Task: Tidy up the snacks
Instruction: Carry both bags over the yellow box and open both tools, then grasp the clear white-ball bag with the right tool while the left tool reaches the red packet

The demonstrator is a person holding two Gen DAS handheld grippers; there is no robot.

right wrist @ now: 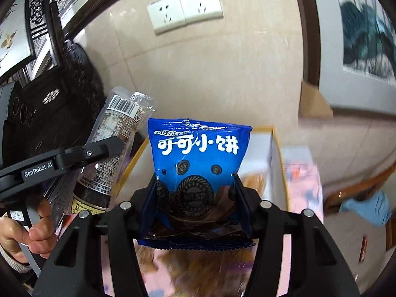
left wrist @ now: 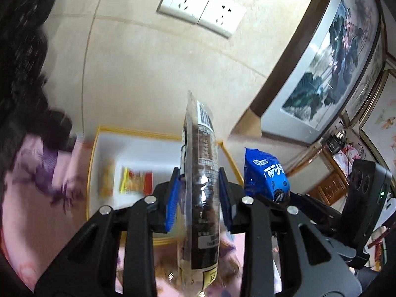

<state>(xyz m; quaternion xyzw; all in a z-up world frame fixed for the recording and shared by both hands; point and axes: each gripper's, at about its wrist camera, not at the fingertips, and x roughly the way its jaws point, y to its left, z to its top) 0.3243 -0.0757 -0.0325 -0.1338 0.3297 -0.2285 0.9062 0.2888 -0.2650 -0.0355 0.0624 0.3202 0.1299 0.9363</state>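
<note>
Two snack packs are up in the air at once, one in each tool. Furthest left, a person's hand [right wrist: 37,230] grips the handle of the left gripper [left wrist: 199,193], whose blue-padded jaws are clenched on a narrow dark packet [left wrist: 201,185] with a clear edge and a barcode near its top; the packet stands upright, edge-on, between the pads. Behind and below it lies a white tray with a yellow rim [left wrist: 92,153], holding a yellow-and-red snack pack [left wrist: 136,180] on its floor. The tray rests on a pink flowered cloth [left wrist: 37,185], blurred in both views. Just right of the dark packet, the right gripper [right wrist: 198,198] has its jaws grasping the lower sides of a blue cookie bag [right wrist: 198,158], held upright with its white lettering facing the camera, above the same tray. On the beige tiled wall behind sits a double white socket [right wrist: 184,8], and further right a framed painting of lotus leaves [left wrist: 329,57]
</note>
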